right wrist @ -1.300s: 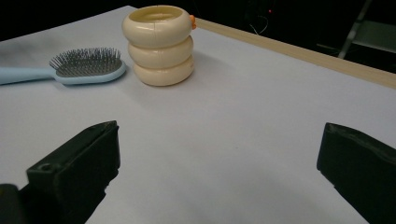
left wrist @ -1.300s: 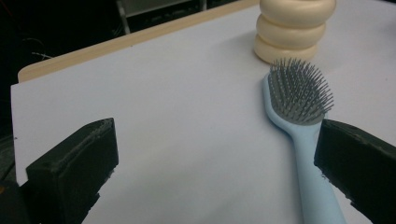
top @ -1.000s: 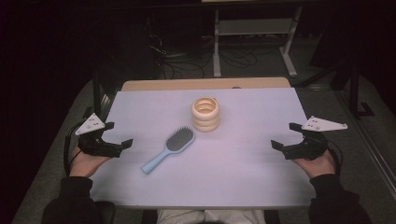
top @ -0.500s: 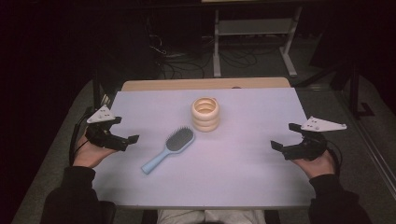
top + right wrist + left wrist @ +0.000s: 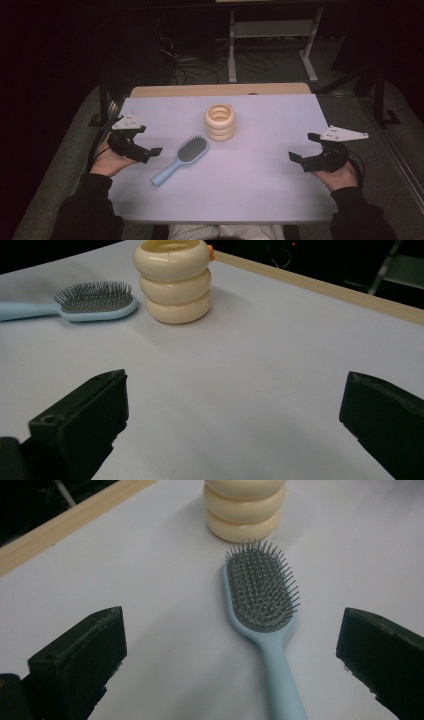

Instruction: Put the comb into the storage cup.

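Clearly the brush (image 5: 181,160) is the thing most likely to be picked up: it lies flat on the tabletop (image 5: 260,190), bristles up, left of centre, with its pale blue handle running toward the person's left and its head pointing toward the holder (image 5: 220,122), a cream cup of three stacked rings that stands upright just beyond the bristles, close but apart from them. In the left gripper view the long axis runs almost straight away from the camera, handle nearest, lying between the two black fingers (image 5: 80,655) but somewhat nearer the right-hand one. The left gripper (image 5: 144,150) hovers just beside the handle end, its fingers wide apart and holding nothing, so it is plainly the nearer hand; a short reach forward and down would put the handle between them. The right gripper (image 5: 302,159) sits well apart at the tabletop's right side, fingers likewise spread and empty, aimed loosely toward the holder.
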